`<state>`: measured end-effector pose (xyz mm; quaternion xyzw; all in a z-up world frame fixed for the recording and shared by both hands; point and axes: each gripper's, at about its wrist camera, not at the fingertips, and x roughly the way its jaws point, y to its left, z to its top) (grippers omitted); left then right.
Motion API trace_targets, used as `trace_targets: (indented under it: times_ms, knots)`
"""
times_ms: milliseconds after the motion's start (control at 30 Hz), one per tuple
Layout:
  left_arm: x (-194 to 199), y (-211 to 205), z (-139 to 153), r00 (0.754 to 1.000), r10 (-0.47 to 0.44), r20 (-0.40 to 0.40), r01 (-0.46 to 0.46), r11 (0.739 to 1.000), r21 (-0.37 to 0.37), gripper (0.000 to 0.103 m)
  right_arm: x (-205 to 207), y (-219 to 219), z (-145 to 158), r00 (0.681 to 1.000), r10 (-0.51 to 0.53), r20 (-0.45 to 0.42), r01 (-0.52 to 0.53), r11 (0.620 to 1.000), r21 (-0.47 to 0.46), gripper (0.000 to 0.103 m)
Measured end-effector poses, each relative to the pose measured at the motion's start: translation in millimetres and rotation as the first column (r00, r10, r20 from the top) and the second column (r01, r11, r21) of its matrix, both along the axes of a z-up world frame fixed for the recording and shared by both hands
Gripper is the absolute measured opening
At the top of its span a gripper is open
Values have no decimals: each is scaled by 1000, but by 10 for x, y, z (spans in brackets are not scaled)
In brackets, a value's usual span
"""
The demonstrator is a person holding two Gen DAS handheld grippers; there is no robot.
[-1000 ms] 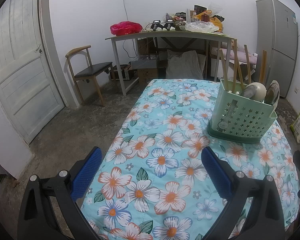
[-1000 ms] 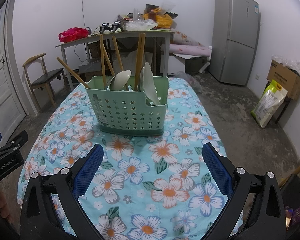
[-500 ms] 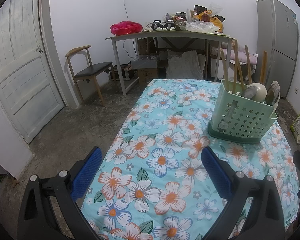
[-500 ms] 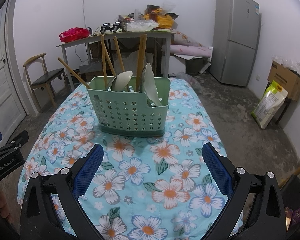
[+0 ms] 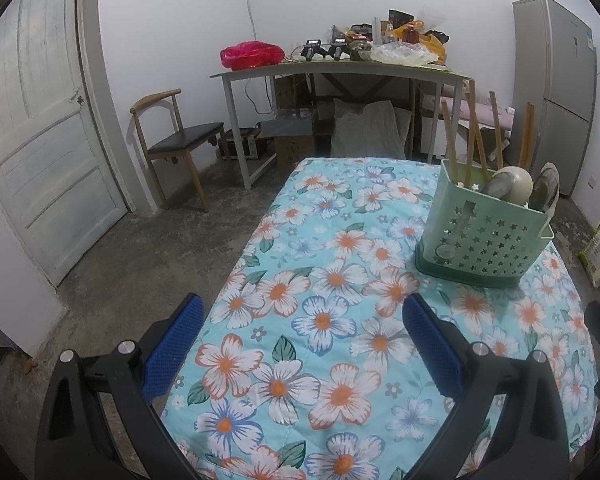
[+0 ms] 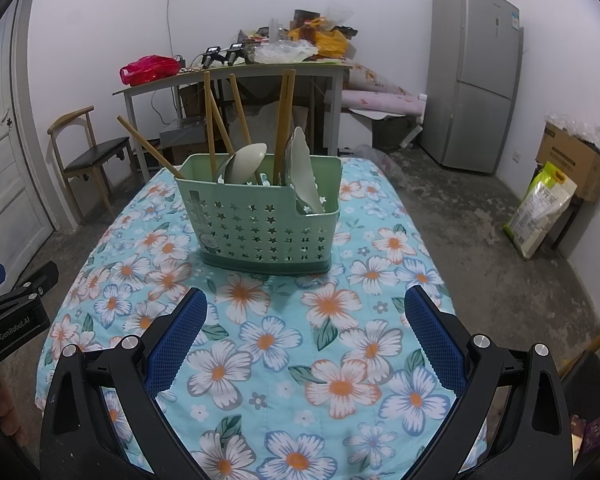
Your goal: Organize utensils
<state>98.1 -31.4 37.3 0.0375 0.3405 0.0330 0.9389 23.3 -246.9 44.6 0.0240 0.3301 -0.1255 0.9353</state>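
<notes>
Centrally on the surface (image 6: 384, 236), draped in a turquoise floral cloth: pale green plastic utensil caddy with star-shaped cut-outs (image 6: 260, 220), upright on its darker base, straight ahead of the right gripper (image 6: 306, 296) and off to the right of the left gripper (image 5: 302, 308).

Loaded with long wooden chopsticks (image 6: 210, 120), leaning at mixed angles out of the left and middle sections, and pale ceramic soup spoons (image 6: 246, 162), bowls upward; one flatter spoon (image 6: 306, 172) propped in the lower right-hand section.

Both grippers released, blue-padded fingers spread wide with nothing between them, hovering over the near end of the cloth, well apart from the caddy.

Handling, as judged:
- Chopsticks: light, stiff and thin; likely to pivot or slide between pads if pinched at the very tip. Best taken across the shaft, below the top end, then drawn upward along the lean.
- Spoons: heavier, glazed and therefore slippery, and chip-prone. Best pinched across the neck or rim of the exposed bowl, with a slow lift clear of the wall.
- Caddy: thin-walled, light and probably tippy under a sideways pull; worth bracing at the rim with the free gripper.
- Cloth: soft, apt to wrinkle and drag if the caddy is pushed.
</notes>
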Motion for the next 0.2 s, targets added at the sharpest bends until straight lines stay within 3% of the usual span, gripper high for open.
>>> trace_targets:
  times_ms: [200]
  knots:
    - [-7, -15, -1, 1000, 0, 4, 0, 1000, 7, 97, 1, 4, 2, 1000, -1, -1, 1, 1000, 0, 95]
